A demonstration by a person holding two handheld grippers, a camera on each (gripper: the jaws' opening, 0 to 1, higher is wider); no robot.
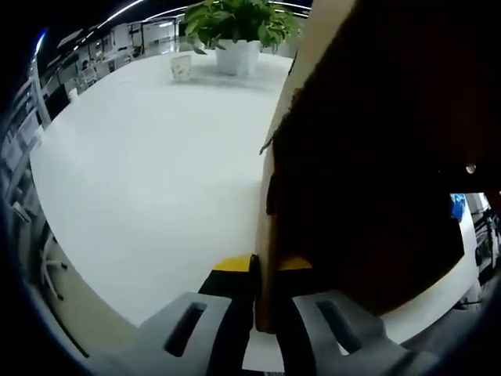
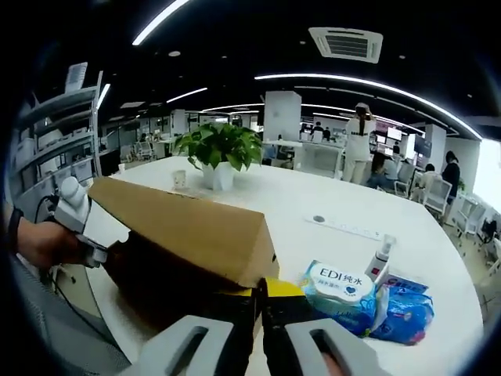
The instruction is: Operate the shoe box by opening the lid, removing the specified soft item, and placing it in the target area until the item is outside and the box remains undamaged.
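Lid (image 2: 188,227) edge pinched between both claws, left claw (image 1: 262,294), right claw (image 2: 261,301)

The right gripper (image 2: 261,291) clamps the near corner of the shoe box (image 2: 188,227) lid. Right of the box lie tissue packs (image 2: 342,291); behind it, a potted plant (image 2: 219,153).

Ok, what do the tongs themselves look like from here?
Both tongs, left and right, have pale grey moulded jaws with slotted openings, black inner faces and yellow tips. The left one, seen in the right gripper view, is grey-white with a black cable.
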